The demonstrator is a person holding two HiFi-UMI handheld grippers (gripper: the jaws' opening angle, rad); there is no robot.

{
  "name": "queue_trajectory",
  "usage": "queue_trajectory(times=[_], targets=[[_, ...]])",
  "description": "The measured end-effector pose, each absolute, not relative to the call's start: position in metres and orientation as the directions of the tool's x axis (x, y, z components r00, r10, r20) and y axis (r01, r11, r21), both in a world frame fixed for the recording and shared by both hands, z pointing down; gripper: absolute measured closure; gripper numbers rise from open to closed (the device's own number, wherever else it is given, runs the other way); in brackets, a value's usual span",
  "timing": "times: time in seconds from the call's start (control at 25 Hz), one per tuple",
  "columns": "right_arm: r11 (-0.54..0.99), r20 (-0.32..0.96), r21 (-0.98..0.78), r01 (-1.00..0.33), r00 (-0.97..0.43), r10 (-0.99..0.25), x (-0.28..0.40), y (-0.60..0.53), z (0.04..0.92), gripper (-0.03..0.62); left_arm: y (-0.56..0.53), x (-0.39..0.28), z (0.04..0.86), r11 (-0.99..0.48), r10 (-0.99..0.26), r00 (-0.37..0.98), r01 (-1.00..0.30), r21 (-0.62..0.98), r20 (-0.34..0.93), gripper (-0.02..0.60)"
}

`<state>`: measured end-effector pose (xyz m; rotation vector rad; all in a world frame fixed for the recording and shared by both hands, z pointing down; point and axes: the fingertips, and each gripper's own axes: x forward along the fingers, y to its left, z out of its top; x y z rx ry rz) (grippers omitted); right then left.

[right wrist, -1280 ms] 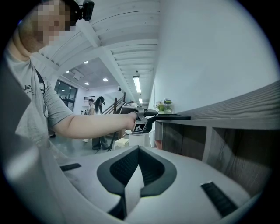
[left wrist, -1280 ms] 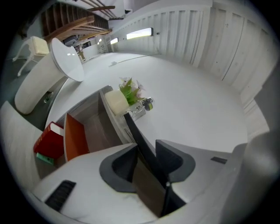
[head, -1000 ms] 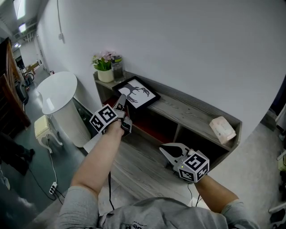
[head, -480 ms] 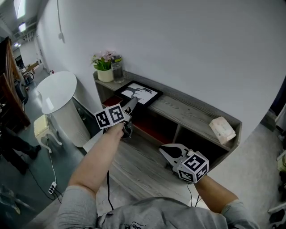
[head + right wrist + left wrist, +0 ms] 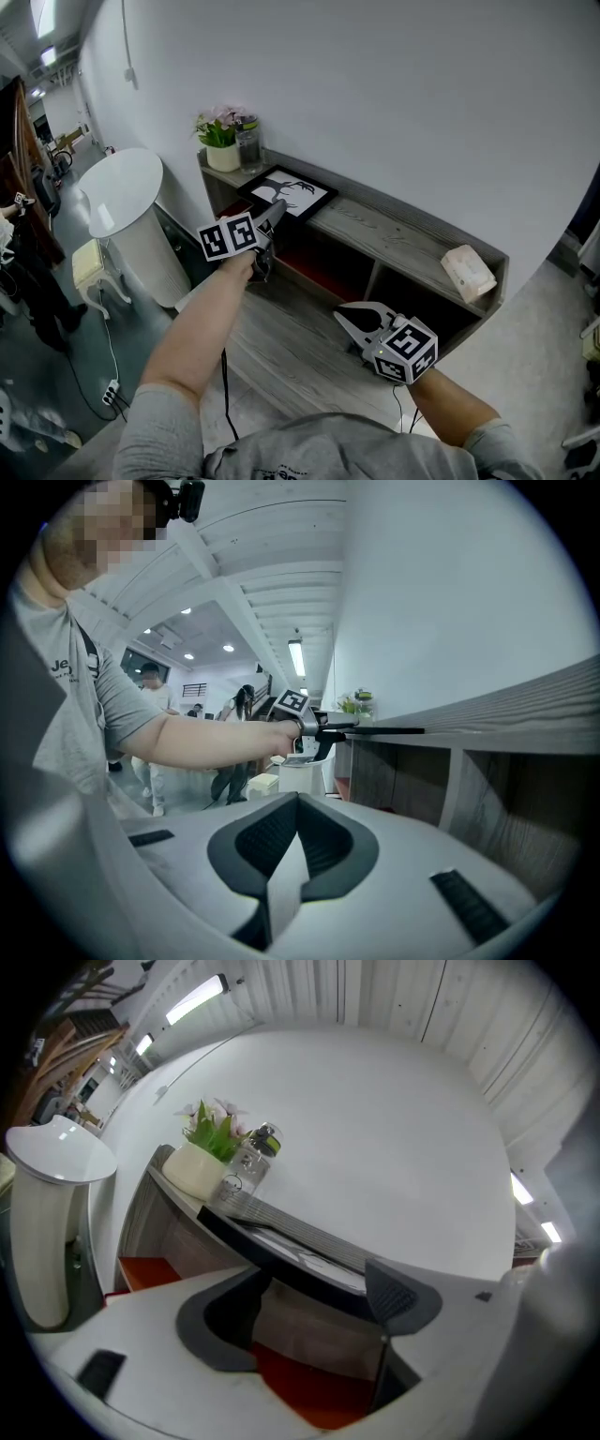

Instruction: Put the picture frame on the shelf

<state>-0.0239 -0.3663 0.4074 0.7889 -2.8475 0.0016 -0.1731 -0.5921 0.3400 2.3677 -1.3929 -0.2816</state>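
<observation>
The black picture frame, with a dark tree print on white, lies flat on top of the grey wooden shelf, next to the flower pot. My left gripper is at the frame's front edge. Its jaws have just been opening and stand wide. In the left gripper view the frame's dark edge runs between the jaws of the left gripper, and the pads do not press on it. My right gripper hangs low in front of the shelf, shut and empty. The right gripper view shows the right gripper with its pads together.
A white pot of pink flowers and a glass jar stand at the shelf's left end. A beige packet lies at its right end. A white round table stands left of the shelf. A person stands at far left.
The frame went from raised and tilted in my left gripper to flat on the shelf top. The left gripper rolled and its jaws opened. The right gripper stayed still.
</observation>
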Motion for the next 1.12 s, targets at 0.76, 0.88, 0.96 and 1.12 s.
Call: queue_trajectory(times=[0.76, 0.88, 0.96, 1.12], targets=[[0.856, 0.158, 0.049, -0.515, -0.842, -0.516, -0.019, -0.362, 0.402, 0.589, -0.597, -0.186, 0.339, -0.444, -0.864, 0.502, -0.734, 0.514, -0.030, 0.175], [0.857, 0.157, 0.050, -0.512, -0.844, -0.513, -0.021, -0.360, 0.402, 0.589, -0.594, -0.188, 0.338, -0.447, -0.863, 0.503, -0.729, 0.519, -0.038, 0.175], [0.858, 0.156, 0.051, -0.511, -0.844, -0.512, -0.021, -0.360, 0.402, 0.589, -0.590, -0.191, 0.336, -0.450, -0.866, 0.498, -0.730, 0.515, -0.051, 0.175], [0.855, 0.149, 0.046, -0.517, -0.843, -0.517, -0.020, -0.358, 0.399, 0.589, -0.574, -0.198, 0.327, -0.475, -0.864, 0.495, -0.740, 0.476, -0.094, 0.175]])
